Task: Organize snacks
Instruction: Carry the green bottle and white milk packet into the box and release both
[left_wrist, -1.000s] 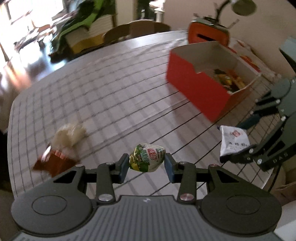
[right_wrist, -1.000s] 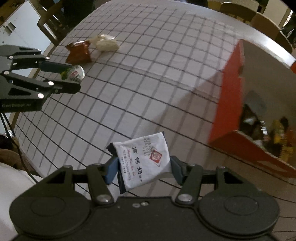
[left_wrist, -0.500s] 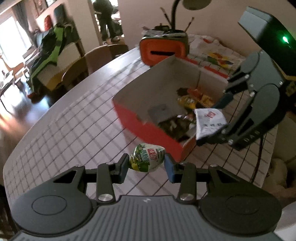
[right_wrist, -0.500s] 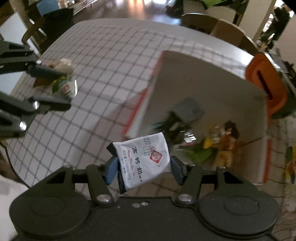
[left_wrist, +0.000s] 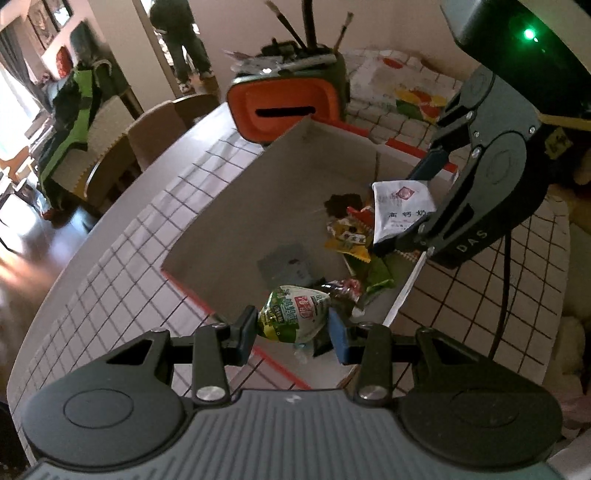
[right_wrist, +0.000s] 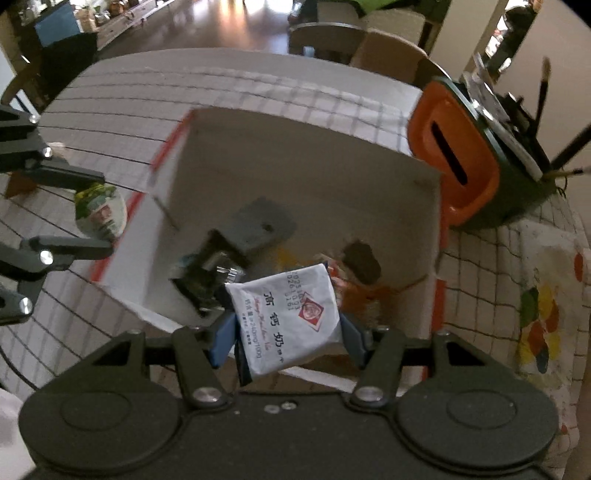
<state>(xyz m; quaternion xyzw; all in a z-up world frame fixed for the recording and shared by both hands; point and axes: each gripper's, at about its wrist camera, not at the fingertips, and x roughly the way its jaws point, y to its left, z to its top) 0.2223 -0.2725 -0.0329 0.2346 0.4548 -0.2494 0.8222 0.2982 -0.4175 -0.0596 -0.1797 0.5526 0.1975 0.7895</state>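
My left gripper (left_wrist: 293, 332) is shut on a green and white snack pack (left_wrist: 293, 316) and hangs over the near corner of the red cardboard box (left_wrist: 236, 206). From the right wrist view that same green pack (right_wrist: 100, 215) sits just outside the box's left wall (right_wrist: 147, 236), gripped in the left gripper (right_wrist: 86, 214). My right gripper (right_wrist: 287, 338) is shut on a white milk pouch (right_wrist: 286, 319) with red print, above the box's inside. Seen from the left wrist, the pouch (left_wrist: 400, 208) hangs over the snack pile (left_wrist: 354, 240) in the right gripper (left_wrist: 415, 206).
Several wrappers and a grey packet (right_wrist: 258, 225) lie on the box floor. An orange and green holder (left_wrist: 284, 110) with brushes stands behind the box on the checked tablecloth (left_wrist: 122, 266). Chairs (left_wrist: 147, 140) stand past the table edge. A person's legs (left_wrist: 184, 44) show far back.
Both grippers have carried their packs from the open tablecloth over to the red box. The box has grown from a side view to an inside view. Both grips look unchanged.
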